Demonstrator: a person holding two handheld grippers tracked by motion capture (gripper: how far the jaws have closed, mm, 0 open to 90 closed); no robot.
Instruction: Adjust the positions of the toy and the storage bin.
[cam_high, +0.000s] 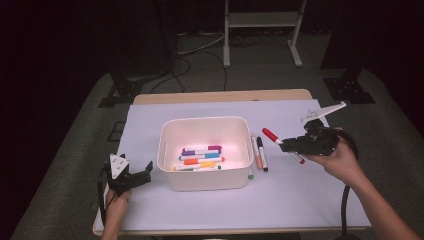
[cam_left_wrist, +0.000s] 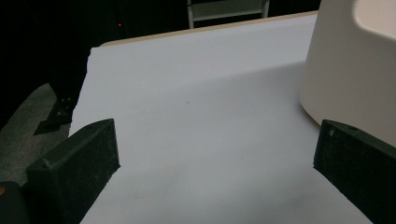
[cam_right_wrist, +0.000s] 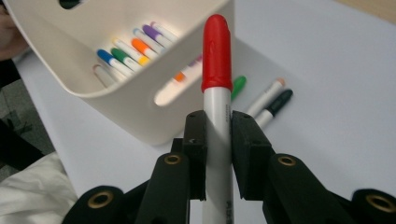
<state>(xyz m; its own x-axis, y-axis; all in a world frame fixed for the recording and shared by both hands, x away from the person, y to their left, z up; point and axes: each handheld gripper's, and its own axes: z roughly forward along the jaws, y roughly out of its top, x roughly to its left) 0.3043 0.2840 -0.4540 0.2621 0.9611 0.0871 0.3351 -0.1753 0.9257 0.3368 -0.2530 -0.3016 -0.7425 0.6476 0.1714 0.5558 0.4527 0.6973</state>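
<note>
High view. One cream bin (cam_high: 205, 150) stands mid-table on the white sheet (cam_high: 280, 195). Inside it lie about five markers (cam_high: 200, 159) side by side; the exact count is hard to read. Three loose markers lie on the sheet just right of the bin: an orange-capped marker (cam_high: 256, 152), a black-capped marker (cam_high: 262, 154) and a green-capped marker (cam_high: 250, 175) by the bin's near corner. The right gripper (cam_high: 295, 145), in the person's right hand (cam_high: 340, 160), is raised above the sheet to the right of the bin and clenches one red-capped marker (cam_high: 272, 136), cap pointing toward the bin. The left gripper (cam_high: 135, 175) rests at the bin's left side, jaws spread and holding nothing.

Left gripper view. Two black jaws stand wide apart over bare sheet (cam_left_wrist: 196, 116); the bin's wall (cam_left_wrist: 345, 79) rises at the right, close to one jaw.

Right gripper view. Both jaws press on the white barrel of the red-capped marker (cam_right_wrist: 216, 56), cap uppermost. Beyond it, the bin (cam_right_wrist: 140, 107) shows five markers (cam_right_wrist: 128, 51); three loose markers lie outside it, green (cam_right_wrist: 238, 86), orange (cam_right_wrist: 266, 95) and black (cam_right_wrist: 275, 107).
</note>
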